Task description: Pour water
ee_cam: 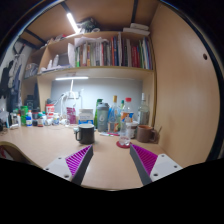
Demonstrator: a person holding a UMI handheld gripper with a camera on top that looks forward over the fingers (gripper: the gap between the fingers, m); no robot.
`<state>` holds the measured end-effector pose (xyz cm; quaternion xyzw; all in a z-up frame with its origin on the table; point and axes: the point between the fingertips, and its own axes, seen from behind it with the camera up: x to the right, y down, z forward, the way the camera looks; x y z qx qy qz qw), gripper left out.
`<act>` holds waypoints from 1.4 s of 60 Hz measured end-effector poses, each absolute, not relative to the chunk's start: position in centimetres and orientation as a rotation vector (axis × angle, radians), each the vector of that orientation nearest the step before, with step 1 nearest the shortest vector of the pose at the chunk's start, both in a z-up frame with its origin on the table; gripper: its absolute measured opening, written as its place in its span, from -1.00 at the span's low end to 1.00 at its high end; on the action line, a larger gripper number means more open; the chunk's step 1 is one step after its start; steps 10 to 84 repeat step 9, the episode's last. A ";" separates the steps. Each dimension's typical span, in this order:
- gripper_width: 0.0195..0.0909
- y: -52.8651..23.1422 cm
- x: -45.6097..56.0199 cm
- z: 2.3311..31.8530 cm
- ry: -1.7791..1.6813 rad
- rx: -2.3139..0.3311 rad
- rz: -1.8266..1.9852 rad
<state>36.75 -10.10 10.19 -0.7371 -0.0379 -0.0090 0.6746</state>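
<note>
Gripper view: my fingers (112, 160) are spread wide and hold nothing, hovering low over a pale wooden counter (50, 145). Beyond them, well apart from the tips, stands a dark mug (85, 133). To its right are several bottles (127, 116), one clear with a red cap, and near it a small dark cup (147, 133). Books fill a shelf (105, 52) above.

I judge the bottle to be the water source, though I cannot tell which one. The vessels crowd together, so reaching in with fingers this wide could knock a neighbour over. A poor grip on a smooth bottle could also let it slip and spill.
</note>
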 end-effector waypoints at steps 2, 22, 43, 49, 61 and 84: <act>0.77 -11.6 36.0 10.0 -0.081 -1.661 0.002; 0.82 -15.4 33.8 9.7 -0.043 -1.649 0.084; 0.82 -15.4 33.8 9.7 -0.043 -1.649 0.084; 0.82 -15.4 33.8 9.7 -0.043 -1.649 0.084; 0.82 -15.4 33.8 9.7 -0.043 -1.649 0.084; 0.82 -15.4 33.8 9.7 -0.043 -1.649 0.084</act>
